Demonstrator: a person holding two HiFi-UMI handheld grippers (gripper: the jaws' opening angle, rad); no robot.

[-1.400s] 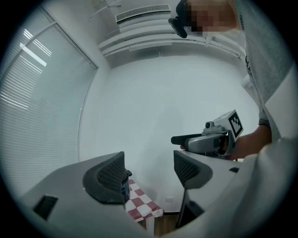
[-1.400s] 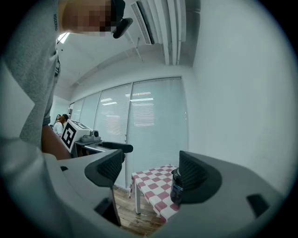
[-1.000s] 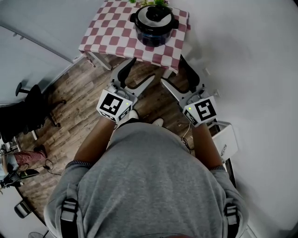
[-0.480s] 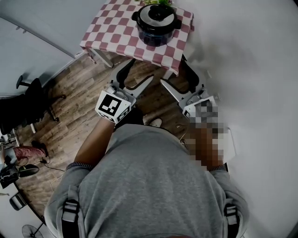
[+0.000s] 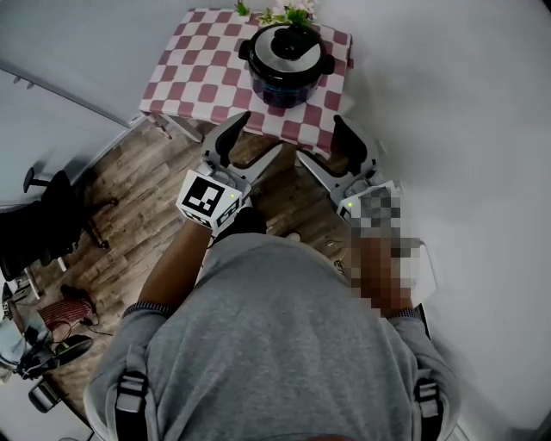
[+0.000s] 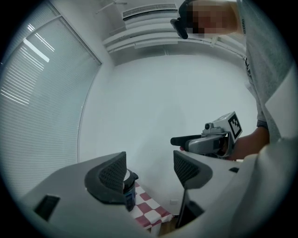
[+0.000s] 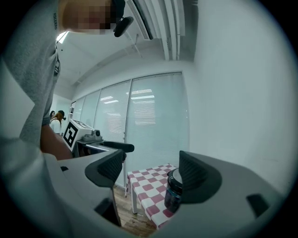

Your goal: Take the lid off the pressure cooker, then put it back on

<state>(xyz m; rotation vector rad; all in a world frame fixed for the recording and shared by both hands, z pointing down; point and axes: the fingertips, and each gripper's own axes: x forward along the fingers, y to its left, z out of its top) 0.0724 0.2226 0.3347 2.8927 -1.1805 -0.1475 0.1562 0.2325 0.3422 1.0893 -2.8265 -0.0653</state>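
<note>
Dark round pressure cooker (image 5: 286,60) with silver lid (image 5: 284,45) on, standing on red-and-white checked bench (image 5: 202,69), left gripper (image 5: 250,142) and right gripper (image 5: 325,148) both wide, empty, near the bench edge, apart from the cooker.

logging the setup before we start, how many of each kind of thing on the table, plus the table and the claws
pressure cooker: 1
lid, on the cooker: 1
plant: 1
checkered table: 1
claws, left claw and right claw, both open and empty: 2
total: 6
</note>
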